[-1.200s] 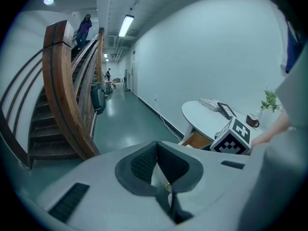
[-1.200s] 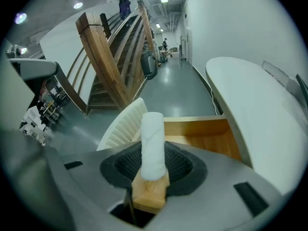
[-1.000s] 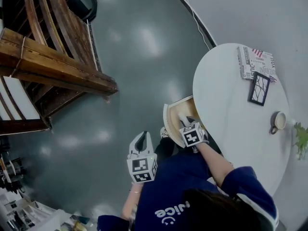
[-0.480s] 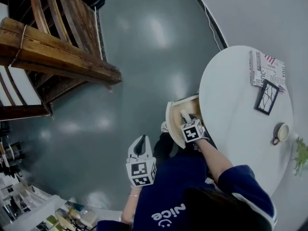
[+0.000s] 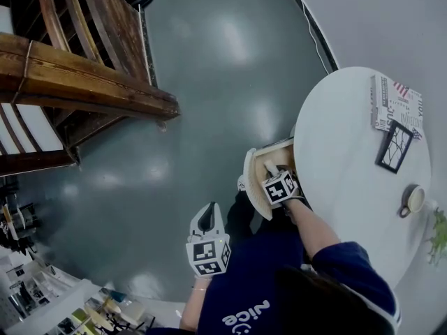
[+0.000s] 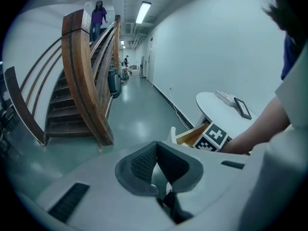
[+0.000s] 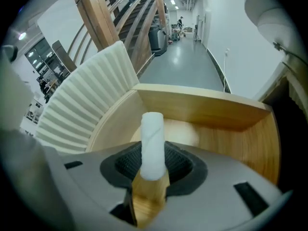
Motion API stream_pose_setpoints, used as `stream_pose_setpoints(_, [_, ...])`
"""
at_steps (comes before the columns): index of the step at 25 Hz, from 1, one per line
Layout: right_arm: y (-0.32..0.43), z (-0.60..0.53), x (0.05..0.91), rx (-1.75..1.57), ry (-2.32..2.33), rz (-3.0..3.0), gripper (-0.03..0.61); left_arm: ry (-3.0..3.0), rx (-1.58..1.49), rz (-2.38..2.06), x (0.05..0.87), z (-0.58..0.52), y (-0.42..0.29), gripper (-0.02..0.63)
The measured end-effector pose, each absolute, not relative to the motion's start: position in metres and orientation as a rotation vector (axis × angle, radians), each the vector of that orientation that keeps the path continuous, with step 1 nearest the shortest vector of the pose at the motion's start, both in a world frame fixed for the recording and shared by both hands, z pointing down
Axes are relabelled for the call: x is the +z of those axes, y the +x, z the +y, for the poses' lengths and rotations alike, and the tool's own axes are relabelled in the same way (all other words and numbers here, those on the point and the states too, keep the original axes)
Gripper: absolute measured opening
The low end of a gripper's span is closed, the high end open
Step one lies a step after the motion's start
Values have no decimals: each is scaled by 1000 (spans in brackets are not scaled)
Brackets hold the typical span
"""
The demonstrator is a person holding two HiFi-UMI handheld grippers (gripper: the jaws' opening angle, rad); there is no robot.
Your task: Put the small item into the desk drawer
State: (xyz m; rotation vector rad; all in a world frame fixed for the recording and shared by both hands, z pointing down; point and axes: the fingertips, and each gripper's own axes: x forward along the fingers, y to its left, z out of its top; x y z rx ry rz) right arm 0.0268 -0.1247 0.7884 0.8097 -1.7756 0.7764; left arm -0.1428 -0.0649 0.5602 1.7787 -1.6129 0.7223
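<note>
The small item is a white cylinder [image 7: 152,141], upright between the jaws of my right gripper [image 7: 153,165], which is shut on it. That gripper [image 5: 274,175] points steeply down into the open wooden drawer [image 7: 226,129], with the cylinder's tip over the drawer floor. The drawer [image 5: 260,160] sticks out from under the round white table [image 5: 342,180] and has a white ribbed front [image 7: 82,112]. My left gripper [image 5: 207,215] hangs apart at the lower left over the floor; its pads [image 6: 144,162] meet at the tips with nothing between them.
A wooden staircase [image 5: 84,68] fills the upper left, with a person [image 6: 98,14] standing on it. On the table lie a magazine [image 5: 397,103], a black picture frame [image 5: 394,146], a cup [image 5: 413,199] and a plant [image 5: 438,232]. Grey floor [image 5: 209,68] lies between stairs and table.
My right gripper has sunk lower into the drawer with the cylinder still in it. The left gripper has dropped a little.
</note>
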Motion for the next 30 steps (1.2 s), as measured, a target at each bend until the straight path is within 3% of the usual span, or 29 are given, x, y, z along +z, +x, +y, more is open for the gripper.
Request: stream_pose_setpoints(30, [37, -123, 846, 701, 664, -1663, 155, 1712, 756, -1544, 593, -33, -140, 3])
